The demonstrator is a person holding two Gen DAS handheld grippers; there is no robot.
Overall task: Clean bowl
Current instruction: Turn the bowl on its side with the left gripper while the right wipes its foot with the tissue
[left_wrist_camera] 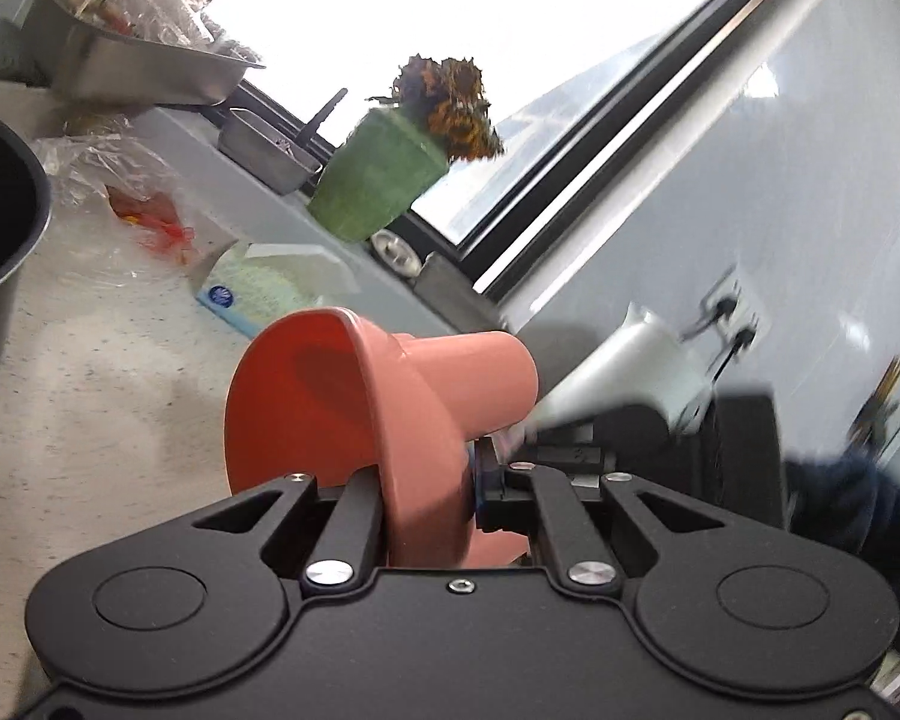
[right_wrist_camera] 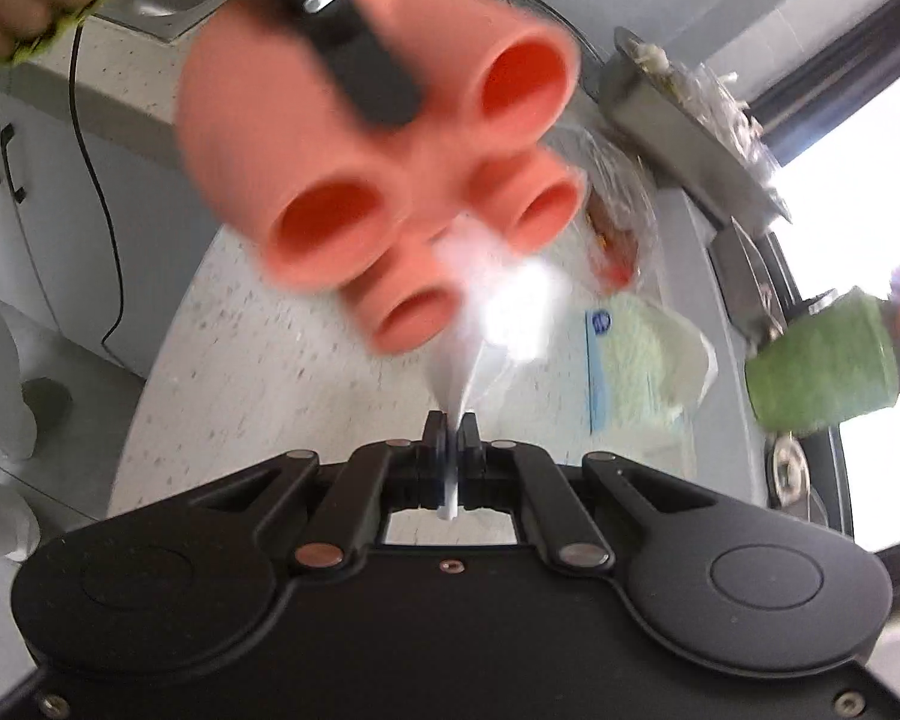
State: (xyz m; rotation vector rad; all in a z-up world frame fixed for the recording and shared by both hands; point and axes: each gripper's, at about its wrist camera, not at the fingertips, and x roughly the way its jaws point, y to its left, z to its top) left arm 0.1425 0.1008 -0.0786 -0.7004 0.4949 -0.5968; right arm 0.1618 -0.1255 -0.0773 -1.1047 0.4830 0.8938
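A speckled white kitchen counter is lying under your work, with a green flowerpot at twelve o'clock. Your left gripper is clamping the salmon-pink plastic bowl with tubular legs by its rim. Your right gripper is pinching a white tissue against those legs at twelve o'clock.

The left gripper is clamped on the bowl's rim. The right gripper pinches a white tissue.
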